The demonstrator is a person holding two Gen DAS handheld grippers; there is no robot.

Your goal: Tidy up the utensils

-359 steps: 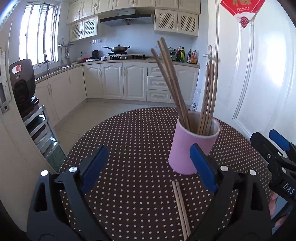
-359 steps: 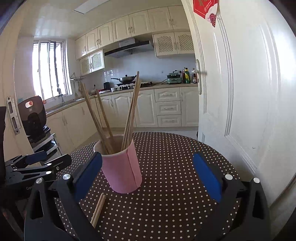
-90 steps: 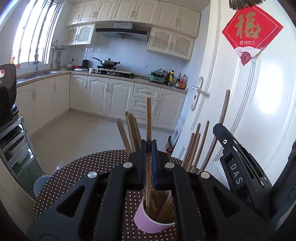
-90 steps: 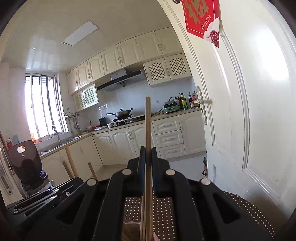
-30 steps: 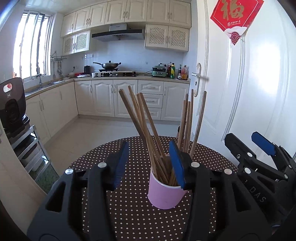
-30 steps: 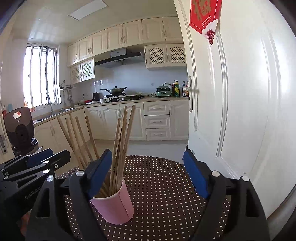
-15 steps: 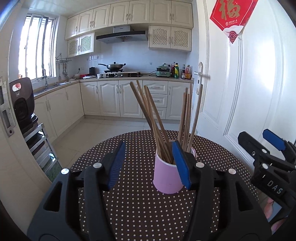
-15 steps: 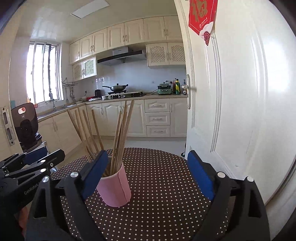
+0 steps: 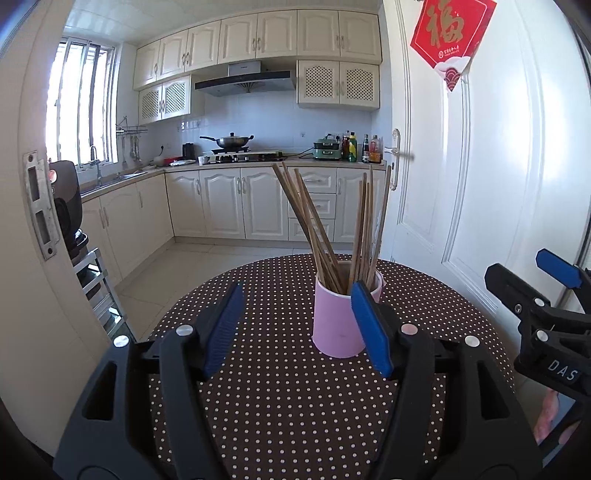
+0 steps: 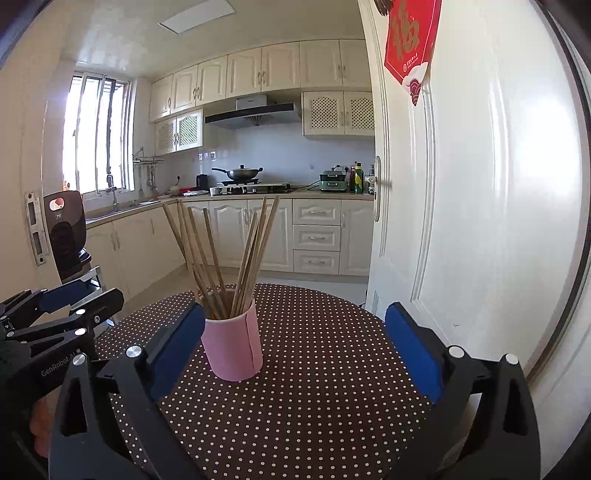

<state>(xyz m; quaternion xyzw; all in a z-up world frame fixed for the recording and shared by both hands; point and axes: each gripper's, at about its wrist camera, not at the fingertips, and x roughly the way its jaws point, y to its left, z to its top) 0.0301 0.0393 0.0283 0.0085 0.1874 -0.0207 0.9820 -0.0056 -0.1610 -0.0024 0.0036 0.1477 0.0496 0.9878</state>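
Pink cup (image 9: 338, 325) upright on the dotted table (image 9: 288, 406), chopsticks (image 9: 325, 229) standing inside; my left gripper (image 9: 299, 328) just short of it, opening, empty; my right gripper (image 10: 299, 350) likewise, spreading wide, empty.

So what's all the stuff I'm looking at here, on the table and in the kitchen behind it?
cup: one, pink, upright on the table.
chopsticks: a bundle, too overlapped to count, wooden brown, standing in the cup, fanned out.
table: one, round, brown cloth with white dots, nearest the cameras.
door: one, white, right of the table.
red paper sign: one, red with gold, high on the door.
wok: one, dark metal, on the stove at the back counter.
bottles: several, mixed colours, on the counter near the door.
cabinets: many, cream, above and below the counter.
left gripper: one, black with blue pads, jaws opening, nothing between them.
right gripper: one, black with blue pads, jaws opening, empty.
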